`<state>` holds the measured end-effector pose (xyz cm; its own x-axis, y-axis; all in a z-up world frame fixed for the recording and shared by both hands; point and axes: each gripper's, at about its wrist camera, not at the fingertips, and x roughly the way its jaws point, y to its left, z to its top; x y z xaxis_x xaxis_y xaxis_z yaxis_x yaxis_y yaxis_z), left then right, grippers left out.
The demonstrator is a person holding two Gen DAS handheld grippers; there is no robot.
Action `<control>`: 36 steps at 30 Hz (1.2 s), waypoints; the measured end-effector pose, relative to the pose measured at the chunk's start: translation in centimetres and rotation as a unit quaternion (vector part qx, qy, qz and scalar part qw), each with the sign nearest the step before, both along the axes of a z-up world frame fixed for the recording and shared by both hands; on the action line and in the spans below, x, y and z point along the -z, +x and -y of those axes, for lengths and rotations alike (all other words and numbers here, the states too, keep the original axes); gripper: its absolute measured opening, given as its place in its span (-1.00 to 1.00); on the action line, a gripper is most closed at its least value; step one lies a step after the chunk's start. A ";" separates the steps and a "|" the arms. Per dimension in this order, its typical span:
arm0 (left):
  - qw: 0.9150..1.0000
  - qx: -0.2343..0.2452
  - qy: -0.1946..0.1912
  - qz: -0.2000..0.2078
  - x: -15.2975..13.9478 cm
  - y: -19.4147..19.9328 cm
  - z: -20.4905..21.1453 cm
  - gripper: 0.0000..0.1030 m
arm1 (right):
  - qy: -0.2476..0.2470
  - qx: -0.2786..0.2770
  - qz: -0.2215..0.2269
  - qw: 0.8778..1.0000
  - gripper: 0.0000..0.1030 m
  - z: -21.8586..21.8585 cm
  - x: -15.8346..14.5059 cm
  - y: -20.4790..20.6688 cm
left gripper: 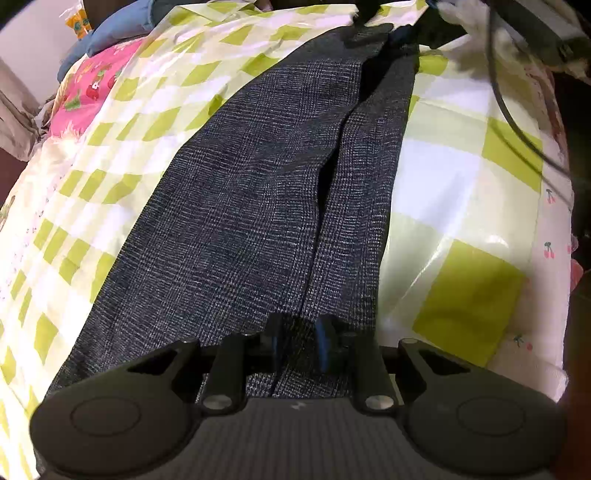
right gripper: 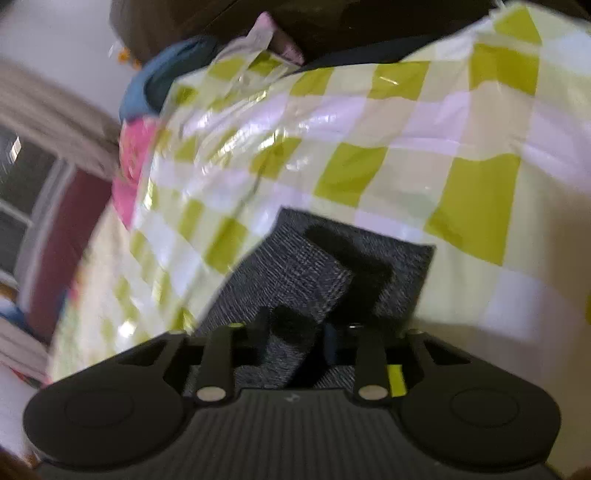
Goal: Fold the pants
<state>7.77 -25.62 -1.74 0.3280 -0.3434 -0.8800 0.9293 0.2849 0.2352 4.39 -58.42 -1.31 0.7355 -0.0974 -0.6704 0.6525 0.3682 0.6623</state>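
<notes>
Checkered sheet [left gripper: 461,177], pants [left gripper: 258,192] flat, left fingers [left gripper: 275,339] clamping pants, right fingers [right gripper: 328,339] apart.

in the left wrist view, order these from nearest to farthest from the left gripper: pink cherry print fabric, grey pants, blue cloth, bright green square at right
1. grey pants, running away from between the left gripper fingers
2. bright green square, just right of the gripper on the checked sheet
3. pink cherry print fabric, far upper left
4. blue cloth, behind the pink fabric at the top left edge

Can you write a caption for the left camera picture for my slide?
Left gripper pinching the end of dark pants stretched along a green checkered sheet.
</notes>
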 end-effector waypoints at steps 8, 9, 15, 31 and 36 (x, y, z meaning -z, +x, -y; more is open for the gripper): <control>1.000 -0.007 -0.018 0.015 -0.7 0.0 1.1 -0.30 | 0.047 0.021 0.041 0.998 -0.87 1.9 -0.8 1.3; 0.999 -0.013 -0.028 0.017 -1.2 0.1 1.2 -0.30 | 0.039 0.012 0.059 0.997 -0.87 1.6 -2.3 1.4; 0.992 -0.038 -0.095 0.074 -3.9 0.0 2.6 0.21 | 0.001 -0.051 0.091 0.995 -0.88 0.3 -8.3 3.9; 0.973 -0.111 -0.086 0.182 -7.0 6.3 4.0 -0.52 | -0.016 -0.103 0.125 0.987 -0.88 -0.2 -13.9 9.0; 0.973 -0.093 -0.140 0.161 -11.3 5.0 1.7 -0.54 | -0.043 -0.122 0.153 0.980 -0.88 -1.9 -16.7 5.1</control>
